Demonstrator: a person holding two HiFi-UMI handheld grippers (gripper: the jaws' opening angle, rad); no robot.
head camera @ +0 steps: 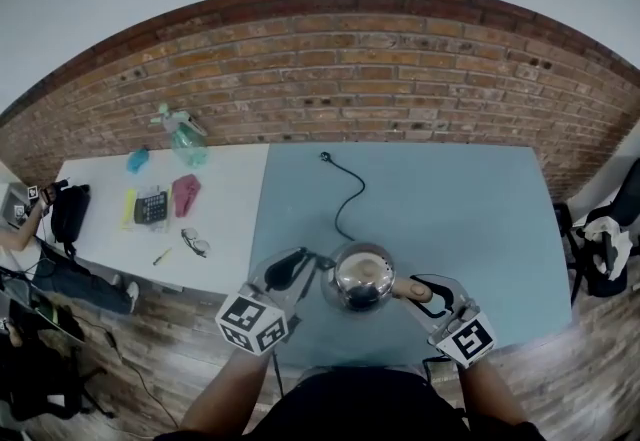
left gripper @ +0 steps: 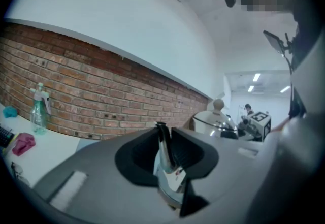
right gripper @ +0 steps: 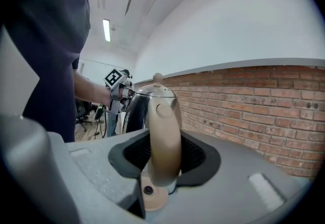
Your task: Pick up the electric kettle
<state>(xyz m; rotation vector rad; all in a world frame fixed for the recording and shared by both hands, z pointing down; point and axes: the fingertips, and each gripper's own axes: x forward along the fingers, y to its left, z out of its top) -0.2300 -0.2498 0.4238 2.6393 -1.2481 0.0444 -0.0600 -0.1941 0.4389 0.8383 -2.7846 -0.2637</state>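
kettle point(head camera: 362, 277) shiny silver | its handle point(right gripper: 163, 141) beige | table point(head camera: 450, 219) pale blue-grey | wall point(head camera: 350, 69) red brick pattern

We count one electric kettle point(head camera: 362, 277). Grippers: two, the left gripper point(head camera: 310, 263) and the right gripper point(head camera: 415, 291). Tables: two, one white table point(head camera: 235, 199) and one blue-grey table point(head camera: 460, 209). One power cord point(head camera: 352, 199), one spray bottle point(head camera: 183, 139), one calculator point(head camera: 151, 207), one pink cloth point(head camera: 185, 193), one pair of glasses point(head camera: 195, 243). One blue item point(head camera: 137, 160) and one yellow item point(head camera: 129, 207), kind unclear.
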